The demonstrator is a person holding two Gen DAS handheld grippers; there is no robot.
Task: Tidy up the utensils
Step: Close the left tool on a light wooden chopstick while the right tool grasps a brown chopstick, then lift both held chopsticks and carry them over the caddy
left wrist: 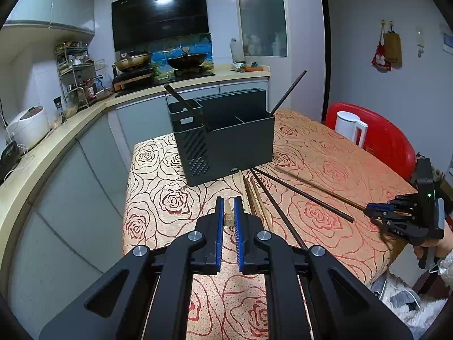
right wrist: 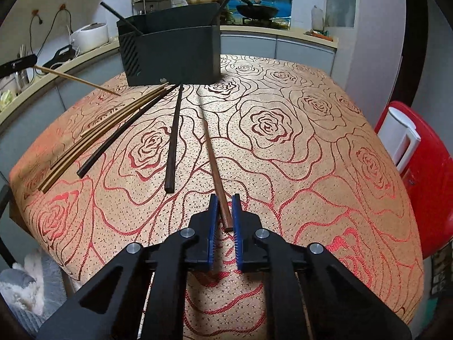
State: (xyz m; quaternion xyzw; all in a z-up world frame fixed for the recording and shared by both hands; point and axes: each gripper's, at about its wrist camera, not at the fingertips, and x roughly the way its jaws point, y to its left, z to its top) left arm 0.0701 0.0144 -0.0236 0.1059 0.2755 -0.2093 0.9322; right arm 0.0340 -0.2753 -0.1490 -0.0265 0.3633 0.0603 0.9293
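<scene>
Meanwhile the left hand-held gripper [left wrist: 229,208] pinches a pale chopstick [right wrist: 76,80] above the counter [right wrist: 325,155], the right hand-held gripper [right wrist: 225,212] straddles a reddish chopstick [right wrist: 213,155], unclosed, before the dark utensil holder [left wrist: 226,141], whose small badge is unreadable.

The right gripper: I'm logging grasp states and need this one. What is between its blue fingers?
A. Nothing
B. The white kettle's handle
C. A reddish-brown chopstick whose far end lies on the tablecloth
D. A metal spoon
C. In the right wrist view, the right gripper has a reddish-brown chopstick running between its blue fingers, the stick's far end lying on the rose-patterned tablecloth toward the black utensil holder.
</scene>
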